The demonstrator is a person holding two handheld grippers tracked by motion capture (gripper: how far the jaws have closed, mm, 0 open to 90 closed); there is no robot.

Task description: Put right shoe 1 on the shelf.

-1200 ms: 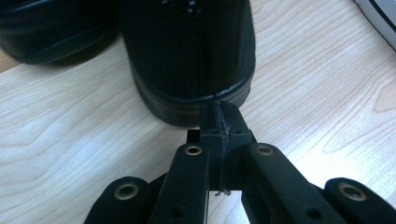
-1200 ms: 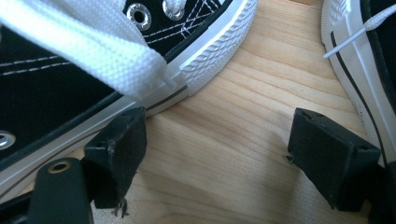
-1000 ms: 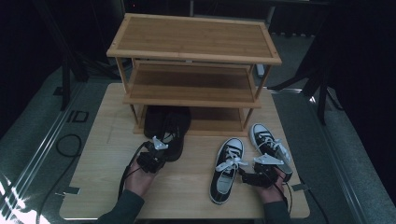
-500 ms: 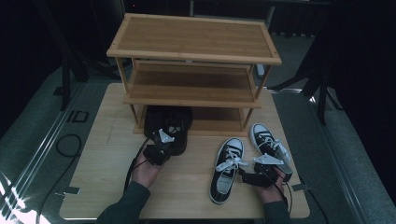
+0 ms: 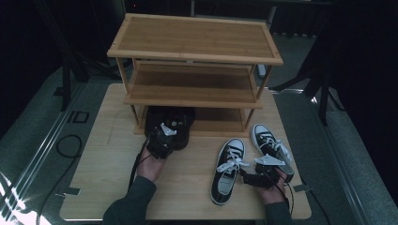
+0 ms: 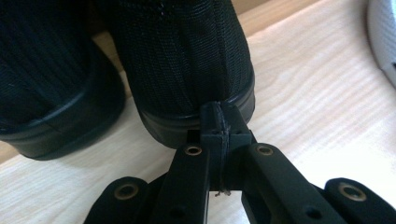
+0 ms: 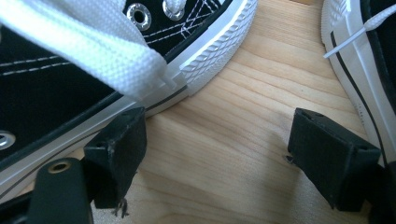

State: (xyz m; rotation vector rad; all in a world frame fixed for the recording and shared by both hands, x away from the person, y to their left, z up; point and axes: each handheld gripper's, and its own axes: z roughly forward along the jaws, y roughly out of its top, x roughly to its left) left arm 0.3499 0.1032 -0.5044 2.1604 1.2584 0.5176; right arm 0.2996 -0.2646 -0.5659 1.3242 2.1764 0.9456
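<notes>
The left gripper (image 5: 165,137) is sitting with its jaws pressed together, nothing between them, their tips touching the heel of the right-hand black shoe (image 6: 187,60) of a black pair. In the left gripper view that shoe is standing on the bench (image 6: 317,84) with its mate, the other black shoe (image 6: 51,79), just beside it on the left. In the high view the black pair (image 5: 170,123) is lying at the front left foot of the wooden shoe rack (image 5: 195,37), partly under its lowest shelf, and the person's left hand (image 5: 151,166) is reaching in from in front of the rack.

The right gripper (image 5: 259,174) is resting in front of the rack's right end, jaws spread wide with bare bench showing between them. In the right gripper view its left jaw is sitting against the white rubber sole of a black-and-white sneaker (image 7: 70,79), whose white lace (image 7: 88,51) is hanging over that jaw; its right jaw is close beside the sole of the second sneaker (image 7: 364,60). Neither sneaker is being gripped. In the high view, the first sneaker (image 5: 228,171) is lying in front of the rack, toe towards it, and the second sneaker (image 5: 272,147) is just to its right, nearer the rack's right leg.
</notes>
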